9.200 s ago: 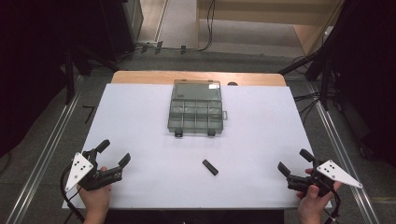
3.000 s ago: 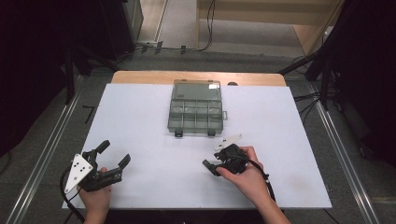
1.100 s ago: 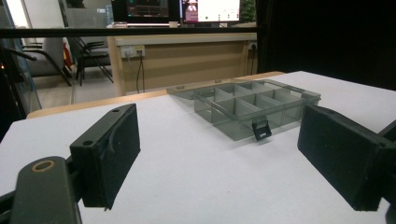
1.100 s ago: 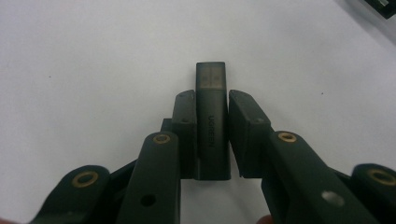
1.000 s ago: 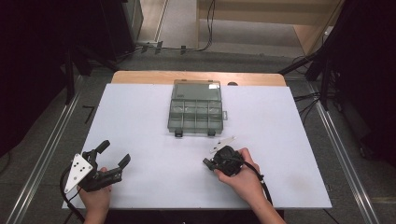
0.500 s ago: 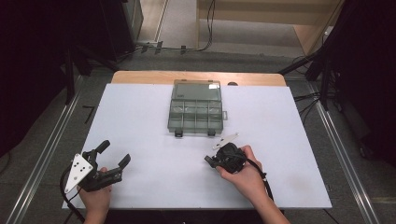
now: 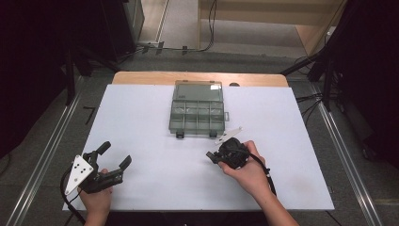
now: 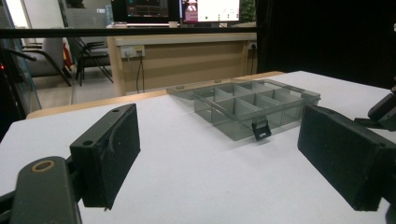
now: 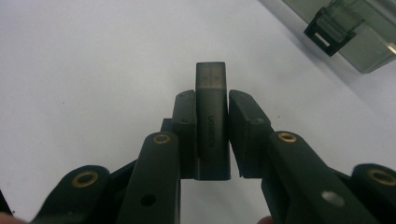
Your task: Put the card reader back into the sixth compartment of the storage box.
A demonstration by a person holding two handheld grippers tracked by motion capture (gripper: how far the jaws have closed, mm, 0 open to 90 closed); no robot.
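**Adapter clamped, box not yet reached**

White tabletop (image 7: 155, 117) fills my screens, dark room around it. My right gripper (image 9: 212, 116) is clenched on the small dark adapter (image 9: 212, 98), nose sticking out past the pads, just short of the open compartment box (image 7: 197, 110). I judge a tilt could swing it loose, or it clips the box's latch (image 9: 332, 29). My left gripper (image 7: 113, 157) rests spread wide and holds nothing.

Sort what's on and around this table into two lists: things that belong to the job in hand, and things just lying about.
In the job:
- right gripper, shut on the small dark adapter
- compartment box, lid open, close ahead of it

Lying about:
- left gripper, open, holding nothing, at the table's near left corner
- small dark item on the floor, left of the table
- cables on the floor beyond the table
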